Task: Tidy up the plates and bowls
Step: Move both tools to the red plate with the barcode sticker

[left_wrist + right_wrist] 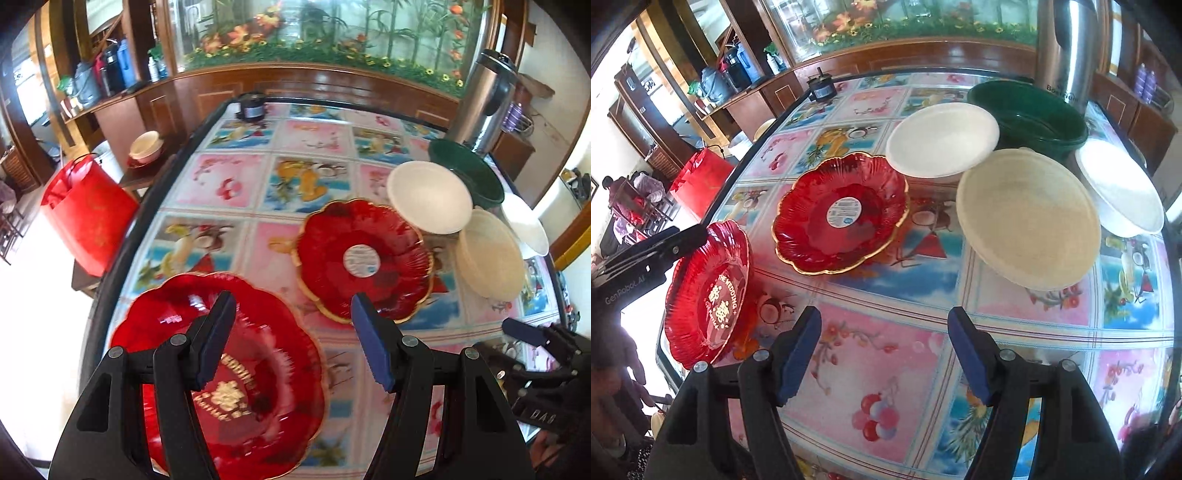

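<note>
Tongs both gape empty, left gripper (293,339) and right gripper (884,350), above red plates (840,214) near the table's (871,369) left edge: stiff, slick, brittle, so pinch the scalloped rim.

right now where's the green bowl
The green bowl sits at the far right of the table, in front of the steel flask and just behind the white plate.
</note>
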{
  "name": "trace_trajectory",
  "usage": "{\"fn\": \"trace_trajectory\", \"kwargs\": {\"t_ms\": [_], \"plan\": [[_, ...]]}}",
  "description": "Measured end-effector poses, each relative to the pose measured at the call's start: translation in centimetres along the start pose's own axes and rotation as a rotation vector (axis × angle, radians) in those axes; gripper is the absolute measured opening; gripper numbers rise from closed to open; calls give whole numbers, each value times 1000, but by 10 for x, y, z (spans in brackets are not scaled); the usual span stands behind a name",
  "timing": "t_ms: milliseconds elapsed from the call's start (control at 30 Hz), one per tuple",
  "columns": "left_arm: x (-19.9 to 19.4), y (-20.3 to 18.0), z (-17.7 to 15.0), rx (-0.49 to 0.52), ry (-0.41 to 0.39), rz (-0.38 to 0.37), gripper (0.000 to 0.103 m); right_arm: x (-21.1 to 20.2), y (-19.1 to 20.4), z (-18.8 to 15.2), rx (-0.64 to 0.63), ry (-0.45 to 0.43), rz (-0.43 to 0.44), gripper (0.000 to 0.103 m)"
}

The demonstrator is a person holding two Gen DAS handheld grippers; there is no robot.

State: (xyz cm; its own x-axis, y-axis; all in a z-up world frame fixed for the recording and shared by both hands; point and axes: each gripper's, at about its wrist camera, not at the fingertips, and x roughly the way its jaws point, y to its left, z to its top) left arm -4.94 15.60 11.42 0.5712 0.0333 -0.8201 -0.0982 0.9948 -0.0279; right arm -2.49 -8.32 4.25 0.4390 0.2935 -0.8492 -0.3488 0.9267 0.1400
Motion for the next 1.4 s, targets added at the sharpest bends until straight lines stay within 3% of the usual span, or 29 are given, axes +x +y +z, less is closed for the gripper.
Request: {"fn": "trace_trajectory", "kwargs": {"t_ms": [367, 733, 1400], "plan": [[8, -34, 21, 23, -15, -28, 66, -1, -19, 0, 22, 11, 15, 71], [25, -49, 22, 47, 19, -24, 65, 3, -32, 3, 29, 25, 17, 73], [59, -31, 40, 45, 69, -9, 65, 27, -28, 12, 52, 53, 72, 74]]}}
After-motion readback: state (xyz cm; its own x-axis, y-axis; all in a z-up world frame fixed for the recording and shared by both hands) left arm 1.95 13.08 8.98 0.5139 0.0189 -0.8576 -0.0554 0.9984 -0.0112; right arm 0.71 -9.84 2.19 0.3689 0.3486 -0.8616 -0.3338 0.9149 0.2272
